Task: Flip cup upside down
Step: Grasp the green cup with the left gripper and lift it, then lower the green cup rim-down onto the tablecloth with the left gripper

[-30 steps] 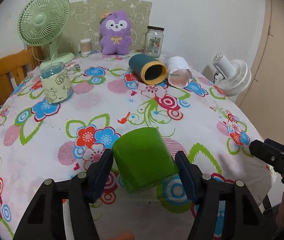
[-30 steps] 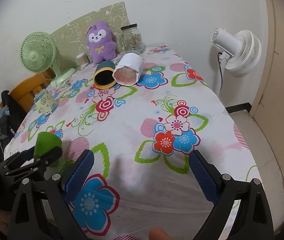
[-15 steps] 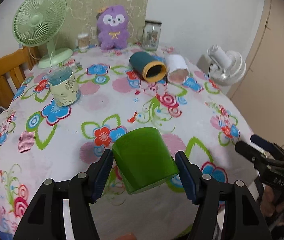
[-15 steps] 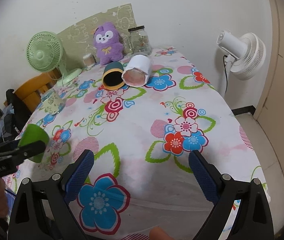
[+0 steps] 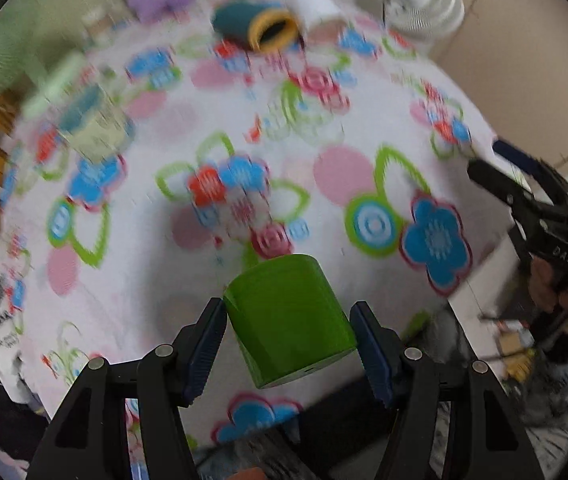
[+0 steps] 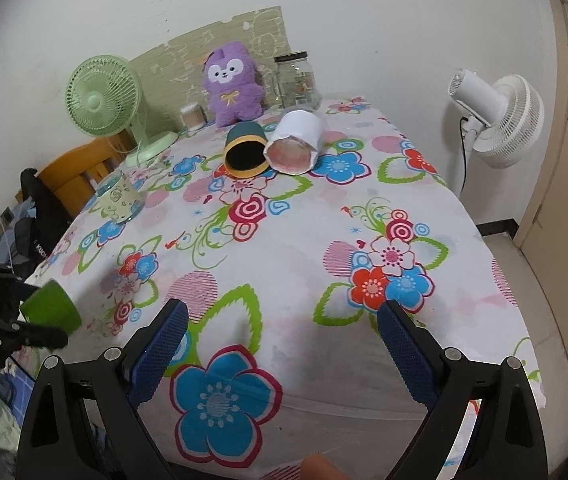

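Far left of bench: green desk fan (image 6: 102, 96) standing, wooden chair (image 6: 80, 164) behind the edge. Patterned mug (image 6: 119, 198) upright on the floral cloth (image 6: 284, 264), near the left side. Purple plush toy (image 6: 233, 84) and glass jar (image 6: 297, 80) at the far edge against the wall. Two cylinders lying on their sides mid-far: teal one with yellow rim (image 6: 245, 150), white one (image 6: 298, 142) touching it on its right. White floor fan (image 6: 496, 120) off the bench to the right.

Left gripper (image 5: 289, 330): jaws closed against the side walls of the green cup (image 5: 290, 318), one pad each side, about mid-height. Cup held clear of the cloth, above the near left part of the bench, closed base pointing away from the camera and tilted; rim side toward the gripper. Left view heavily blurred beyond the cup, consistent with wrist motion.

Right gripper (image 6: 282, 338): jaws wide open, empty, hovering over the near edge of the bench, well apart from the cup.

Handling assessment: cup appears smooth, glossy, stiff plastic; judged light and not fragile. Tapered wall and slick surface likely to let it slide toward the narrow end under a squeeze. Mid-wall grip across the diameter judged suitable; firm but modest pressure advised during rotation. Set-down rim-first onto soft cloth judged low risk.
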`<action>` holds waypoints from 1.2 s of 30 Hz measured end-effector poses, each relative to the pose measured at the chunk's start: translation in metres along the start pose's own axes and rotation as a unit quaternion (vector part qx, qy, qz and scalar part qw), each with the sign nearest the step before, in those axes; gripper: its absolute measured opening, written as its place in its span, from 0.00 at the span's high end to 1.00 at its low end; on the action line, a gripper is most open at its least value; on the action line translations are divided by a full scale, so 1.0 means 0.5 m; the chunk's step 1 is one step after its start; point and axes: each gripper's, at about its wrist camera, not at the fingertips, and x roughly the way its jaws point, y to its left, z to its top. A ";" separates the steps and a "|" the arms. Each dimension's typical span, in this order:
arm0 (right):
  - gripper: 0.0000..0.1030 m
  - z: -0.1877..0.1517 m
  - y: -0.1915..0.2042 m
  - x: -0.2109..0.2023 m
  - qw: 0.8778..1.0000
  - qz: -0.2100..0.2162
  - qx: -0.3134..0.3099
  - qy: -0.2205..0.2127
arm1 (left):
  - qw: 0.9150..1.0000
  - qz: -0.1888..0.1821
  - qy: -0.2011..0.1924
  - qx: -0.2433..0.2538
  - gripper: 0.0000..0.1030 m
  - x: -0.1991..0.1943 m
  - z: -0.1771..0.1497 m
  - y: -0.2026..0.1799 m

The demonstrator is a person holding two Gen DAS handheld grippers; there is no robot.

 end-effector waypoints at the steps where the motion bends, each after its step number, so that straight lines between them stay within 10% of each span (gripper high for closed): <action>1: 0.06 0.001 0.003 0.000 1.000 0.000 -0.004 0.000 | 1.000 -0.012 0.026 -0.002 0.36 0.006 0.003 0.005; 12: 0.06 0.001 0.003 0.014 1.000 0.005 -0.006 0.006 | 0.984 -0.069 0.151 -0.059 0.36 0.077 0.040 0.056; 36: 0.06 0.007 0.020 0.028 1.000 -0.001 -0.021 0.011 | 0.988 -0.043 0.120 -0.082 0.32 0.074 0.067 0.111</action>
